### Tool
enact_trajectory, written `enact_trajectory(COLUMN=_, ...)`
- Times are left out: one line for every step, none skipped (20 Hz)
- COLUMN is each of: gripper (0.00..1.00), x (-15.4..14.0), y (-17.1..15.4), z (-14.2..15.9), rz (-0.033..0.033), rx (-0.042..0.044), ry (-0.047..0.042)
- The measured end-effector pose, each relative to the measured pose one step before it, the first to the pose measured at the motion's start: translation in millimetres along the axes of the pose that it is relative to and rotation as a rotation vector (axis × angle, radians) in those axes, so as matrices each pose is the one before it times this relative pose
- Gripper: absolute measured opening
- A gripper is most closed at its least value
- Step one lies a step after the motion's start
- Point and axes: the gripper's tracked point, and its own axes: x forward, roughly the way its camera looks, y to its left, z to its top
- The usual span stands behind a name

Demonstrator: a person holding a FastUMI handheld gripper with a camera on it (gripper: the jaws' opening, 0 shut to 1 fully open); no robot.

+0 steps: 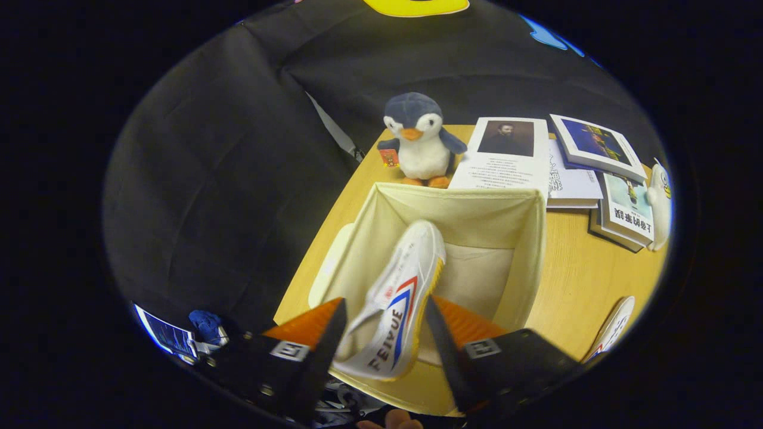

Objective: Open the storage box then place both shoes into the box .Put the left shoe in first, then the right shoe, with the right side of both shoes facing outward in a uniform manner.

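A white shoe [398,298] with red and blue stripes and a yellow sole hangs toe-first over the open cream fabric storage box [530,250]. My gripper [384,333] is shut on the shoe's heel end, one finger on each side. The toe points down into the box's mouth, and the striped side faces up toward me. The box stands on the wooden table [578,286] just ahead of the fingers, its inside bare and pale. Its lid [325,271] hangs or lies along its left side. A second white shoe [614,330] lies on the table to the right of the box.
A plush penguin [419,140] stands just behind the box. Several books and papers [596,167] lie behind and to the right, with a small white figure [658,202] at the table's far right. The table's left edge runs close beside the box.
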Motion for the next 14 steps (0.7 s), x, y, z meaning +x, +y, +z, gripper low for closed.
enact_trajectory(gripper=0.99, x=4.14, y=-6.43, z=1.11, rz=-0.01415, rx=-0.01523, ry=-0.02297)
enact_trajectory(gripper=0.97, x=-5.81, y=-4.4, z=6.16, rz=-0.00153, rx=-0.00882, ry=-0.01995)
enact_trajectory(gripper=0.97, x=-9.54, y=-0.25, z=4.54, rz=0.00011, rx=-0.001, ry=-0.01762)
enact_trajectory(gripper=0.97, x=-8.16, y=-2.49, z=5.4, rz=0.00187, rx=0.00639, ry=-0.01646)
enact_trajectory(gripper=0.97, x=-6.52, y=-4.71, z=3.24, rz=0.00277, rx=0.0098, ry=-0.01771)
enact_trajectory(gripper=0.97, x=-8.09, y=-5.33, z=4.87, rz=-0.00151, rx=0.01253, ry=-0.02101)
enact_trajectory(gripper=0.97, x=-8.3, y=-7.01, z=3.83, rz=-0.00272, rx=0.00987, ry=-0.01977)
enact_trajectory(gripper=0.97, x=-8.37, y=-7.44, z=3.85, rz=-0.00624, rx=0.00786, ry=-0.01856)
enact_trajectory(gripper=0.97, x=-8.3, y=-8.53, z=3.25, rz=-0.00872, rx=0.00668, ry=-0.01917)
enact_trajectory(gripper=0.97, x=-7.91, y=-9.28, z=2.8, rz=-0.01081, rx=0.00218, ry=-0.01464)
enact_trajectory(gripper=0.97, x=-7.14, y=-9.73, z=1.21, rz=-0.01246, rx=0.00437, ry=-0.01414)
enact_trajectory(gripper=0.97, x=-7.22, y=-8.08, z=2.16, rz=-0.00632, rx=0.01391, ry=-0.01429)
enact_trajectory(gripper=0.97, x=-6.43, y=-6.27, z=1.62, rz=-0.00263, rx=0.01783, ry=-0.01455)
enact_trajectory(gripper=0.97, x=-11.55, y=-5.38, z=0.41, rz=-0.00678, rx=0.01537, ry=-0.01353)
